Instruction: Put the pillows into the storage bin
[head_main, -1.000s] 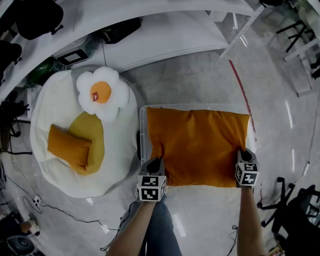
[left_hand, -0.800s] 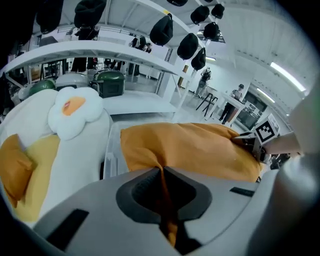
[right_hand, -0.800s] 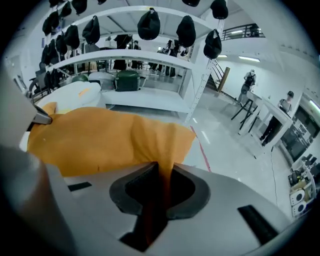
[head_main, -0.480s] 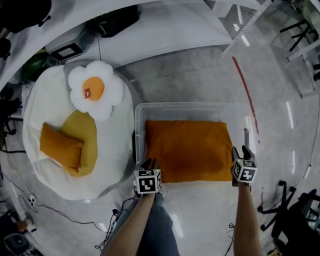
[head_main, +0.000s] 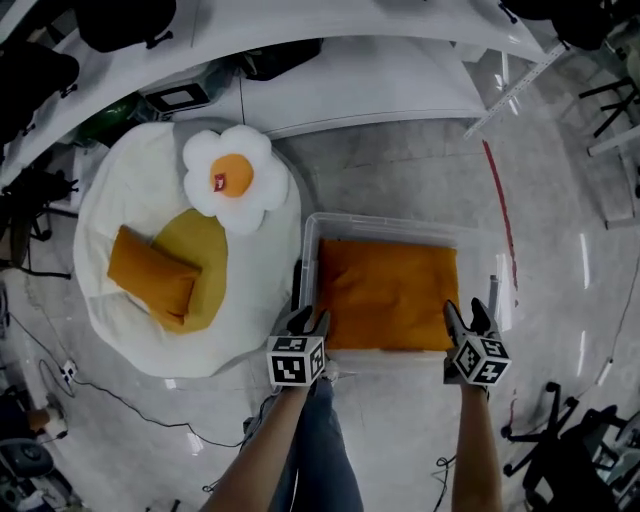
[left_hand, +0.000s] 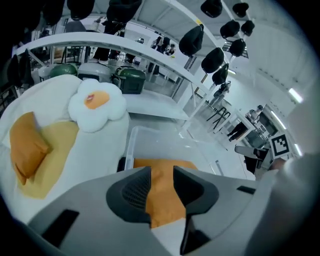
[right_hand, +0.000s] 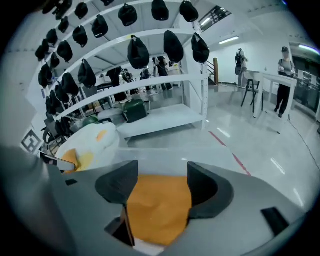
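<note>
The large orange pillow (head_main: 388, 295) lay flat inside the storage bin (head_main: 400, 222), filling most of its floor, with its long side running across from your left to your right. You held both tools at the bin's near edge. The left tool (head_main: 307, 322) was at the near left corner and the right tool (head_main: 464, 314) at the near right corner.

Both tools' jaws had just been opening, and they stood apart. In the left gripper view the orange fabric showed through the gap of the left tool (left_hand: 161, 185), but the pads were not pressing on it. The right tool (right_hand: 160, 187) was the same but stood wider, with the pillow lying beyond its tips. Neither tool gripped anything, so I judged this pillow as placed.

What mattered for your next move was what lay to your left. Three pillows sat on the white beanbag (head_main: 120, 180) beside the bin. The fried-egg pillow (head_main: 236, 180) was near the bin's far left corner. The yellow pillow (head_main: 200, 250) was closer to you. The small orange pillow (head_main: 152, 276) rested on the yellow one's outer edge, farthest from the bin. Its long axis slanted from far-left to near-right.

All three were on the left tool's side and well apart from the right tool. Your left hand was plainly the nearer one, and the fried-egg or yellow pillow looked the shortest reach.
</note>
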